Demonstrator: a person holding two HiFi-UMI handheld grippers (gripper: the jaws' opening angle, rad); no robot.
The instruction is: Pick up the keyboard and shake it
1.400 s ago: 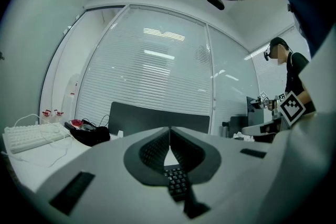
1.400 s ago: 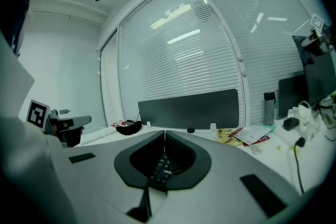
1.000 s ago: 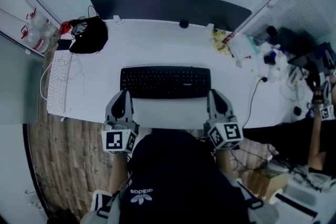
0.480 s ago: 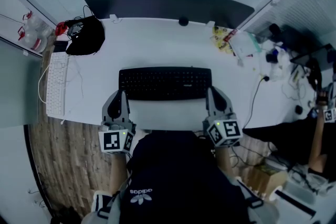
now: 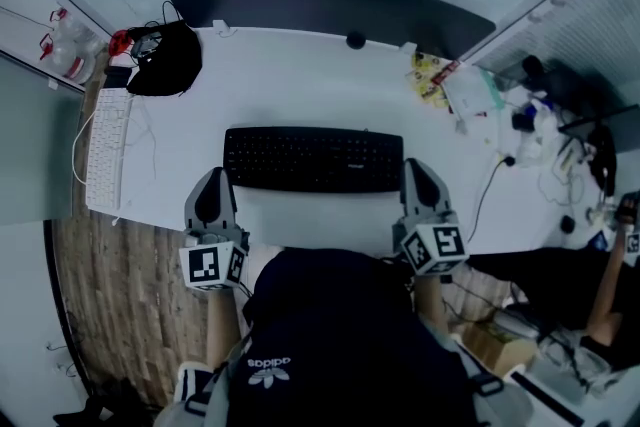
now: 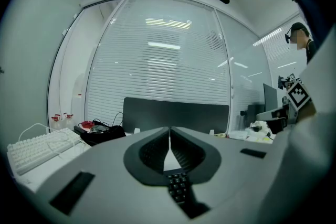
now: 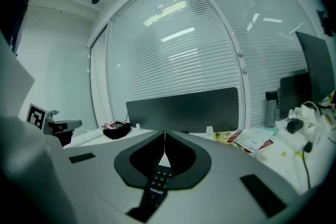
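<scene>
A black keyboard lies flat on the white desk, in front of me. My left gripper is just off the keyboard's left front corner, jaws shut with nothing between them. My right gripper is beside its right end, also shut and empty. In the left gripper view the closed tips meet, and some of the keyboard's keys show below them. The right gripper view shows the same: closed tips above the keyboard's edge.
A white keyboard lies along the desk's left edge, with a black bag and cables behind it. A dark partition lines the back. Papers and a cable clutter the right; another person's arm is far right.
Both grippers have shifted slightly outward: the left has slid left, off the keyboard's corner, and the right a little to the right. The keyboard has not moved.
</scene>
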